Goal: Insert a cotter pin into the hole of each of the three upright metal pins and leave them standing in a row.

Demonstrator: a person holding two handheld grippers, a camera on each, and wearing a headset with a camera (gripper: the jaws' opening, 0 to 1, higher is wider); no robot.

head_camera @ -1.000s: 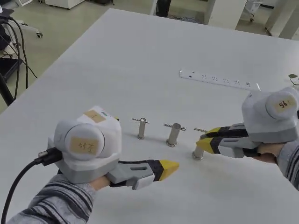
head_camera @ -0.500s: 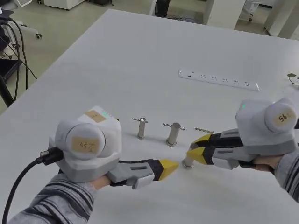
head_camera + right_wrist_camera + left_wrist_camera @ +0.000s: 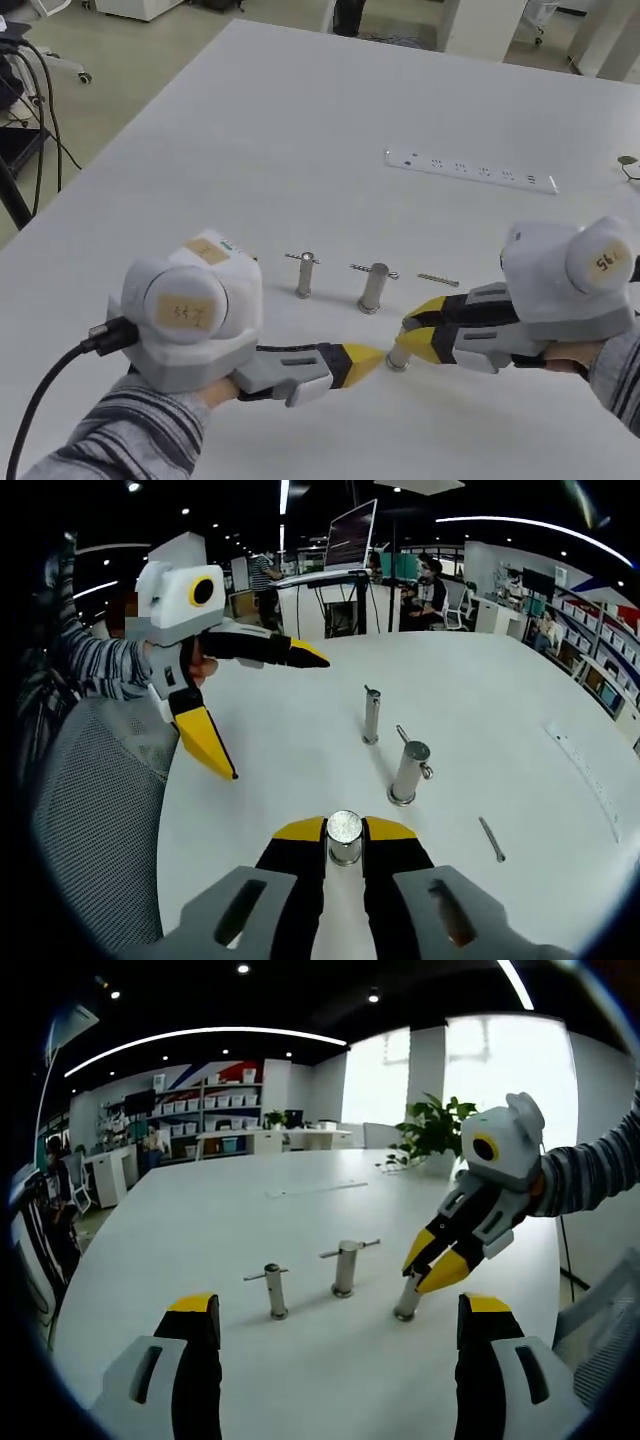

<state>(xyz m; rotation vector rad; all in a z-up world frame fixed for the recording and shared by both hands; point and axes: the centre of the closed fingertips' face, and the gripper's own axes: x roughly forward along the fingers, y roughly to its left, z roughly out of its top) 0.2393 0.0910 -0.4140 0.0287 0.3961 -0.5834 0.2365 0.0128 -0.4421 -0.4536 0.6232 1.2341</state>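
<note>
Fingers of right gripper (image 3: 345,855) pinch metal pin (image 3: 345,830); left gripper (image 3: 337,1305) level, spread.

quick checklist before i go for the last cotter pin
1. Grip: right gripper shut on the third metal pin: ok.
2. Hole: whether it faces the loose cotter pin: cannot tell.
3. Free tool: left gripper open and empty: ok.
4. Pickup: loose cotter pin lies flat on the table, apart from the metal pins: ok.
5. Done work: other two metal pins upright, a cotter pin through each: ok.
6. Row: not ok, the held pin stands nearer the person than the others.
</note>
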